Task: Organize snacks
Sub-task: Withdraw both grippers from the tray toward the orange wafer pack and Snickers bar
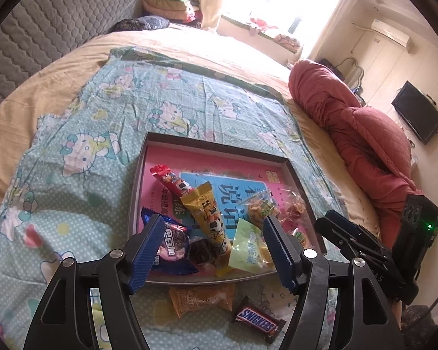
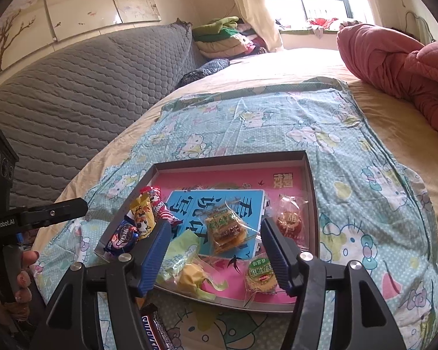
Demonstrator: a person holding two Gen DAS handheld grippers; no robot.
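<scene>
On the left, my left gripper (image 1: 210, 250) hangs with its blue pads spread wide and nothing between them, over the near left corner of the shallow grey cardboard tray with the pink printed floor (image 1: 219, 153). Below it lie the dark blue cookie packet (image 1: 172, 242), the long yellow wafer sachet (image 1: 210, 218) and the red sachet (image 1: 169, 179) overlapping each other. If I come down here carelessly, I think a pad could snag one of those crinkly wrappers and drag its neighbours over the low wall.

Two snacks are not in the tray: the orange twist-end wrapper (image 1: 201, 294) and the brown Snickers bar (image 1: 258, 322) lie on the blue cartoon-print cloth (image 1: 73, 192), just outside the near wall. The cloth is wrinkled and sits on a soft bed, so a hard press may pinch fabric along with the wrapper, or tilt the tray.

Toward the right, my right gripper (image 2: 216, 250) also stands open and empty, above the clear packet of golden biscuits (image 2: 224, 229), with the pale green packet (image 2: 181, 252) on its left and the round green-labelled cracker pack (image 2: 261, 274) on its right. The clear film is slippery and the biscuits brittle; I judge squeezing too hard would crack them.

The two grippers are close together, and reaching for the same near edge could make them collide.
</scene>
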